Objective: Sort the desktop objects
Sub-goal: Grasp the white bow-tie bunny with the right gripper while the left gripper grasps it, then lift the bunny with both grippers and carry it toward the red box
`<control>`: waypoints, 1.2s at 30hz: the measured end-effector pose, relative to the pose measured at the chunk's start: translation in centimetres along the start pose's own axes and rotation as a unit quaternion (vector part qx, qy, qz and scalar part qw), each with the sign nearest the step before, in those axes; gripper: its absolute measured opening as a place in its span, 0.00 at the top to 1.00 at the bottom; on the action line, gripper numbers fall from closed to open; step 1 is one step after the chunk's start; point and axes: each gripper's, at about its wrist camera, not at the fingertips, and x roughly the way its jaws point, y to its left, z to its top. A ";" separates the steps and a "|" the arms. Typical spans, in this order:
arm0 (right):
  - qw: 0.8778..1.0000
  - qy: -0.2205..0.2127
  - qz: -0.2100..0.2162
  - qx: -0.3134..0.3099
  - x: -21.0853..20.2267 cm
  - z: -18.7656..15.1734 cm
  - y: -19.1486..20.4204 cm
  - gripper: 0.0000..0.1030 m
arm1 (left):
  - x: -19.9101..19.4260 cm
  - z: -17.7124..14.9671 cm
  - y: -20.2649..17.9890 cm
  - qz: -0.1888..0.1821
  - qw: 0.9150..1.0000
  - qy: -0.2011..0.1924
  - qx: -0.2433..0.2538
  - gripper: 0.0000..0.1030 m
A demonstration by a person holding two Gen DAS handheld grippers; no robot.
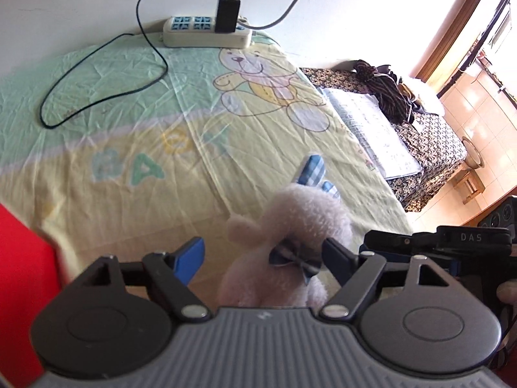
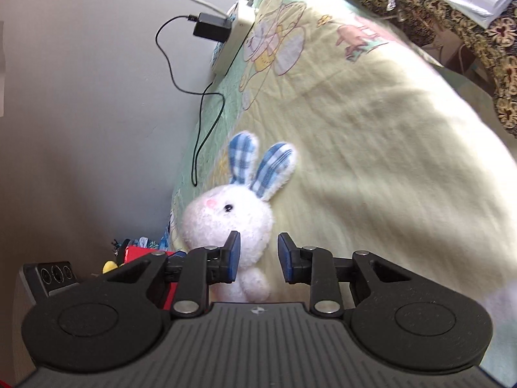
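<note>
A white plush bunny (image 1: 290,223) with blue checked ears and a blue bow tie sits between the wide-open jaws of my left gripper (image 1: 263,255), above a table covered in a yellow-green baby-print cloth (image 1: 129,129). Its body leans against the right pad; the left pad stands apart from it. In the right wrist view the bunny (image 2: 232,216) is upright, its head just ahead of my right gripper (image 2: 258,255). That gripper is open with a narrow gap and empty; the left pad is close to the bunny's body. The right gripper's body (image 1: 452,242) shows at the left view's right edge.
A white power strip (image 1: 206,32) with a black charger (image 1: 227,13) and a looping black cable (image 1: 106,77) lies at the table's far edge by the wall. A red box (image 1: 22,278) stands at the left. A bed with dark patterned cover (image 1: 429,135) lies beyond the table's right edge.
</note>
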 end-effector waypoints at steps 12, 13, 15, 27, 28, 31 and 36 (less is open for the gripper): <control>0.997 -0.030 0.053 0.050 1.9 -1.0 0.8 0.47 | 4.4 -0.7 -1.3 -0.054 0.997 0.061 -0.008 0.28; 0.997 -0.033 0.054 0.052 2.1 -0.8 0.9 0.47 | 4.5 -0.8 -1.3 -0.051 0.997 0.064 -0.007 0.31; 0.997 -0.032 0.056 0.049 2.5 -0.5 1.2 0.46 | 4.4 -0.8 -1.3 -0.049 0.996 0.068 -0.008 0.35; 0.999 0.002 0.038 0.026 1.0 -1.5 2.1 0.52 | 0.9 -3.9 -3.8 -0.038 0.996 0.059 0.063 0.38; 0.999 0.004 0.036 0.024 0.6 -1.9 2.3 0.52 | 0.3 -4.5 -4.1 -0.040 0.995 0.061 0.071 0.38; 0.999 0.012 0.030 0.017 -0.3 -3.3 2.6 0.52 | -0.9 -6.3 -4.7 -0.047 0.993 0.067 0.090 0.38; 0.999 0.024 0.019 0.017 -1.2 -6.0 2.9 0.52 | -2.7 -9.2 -4.9 -0.042 0.990 0.072 0.115 0.38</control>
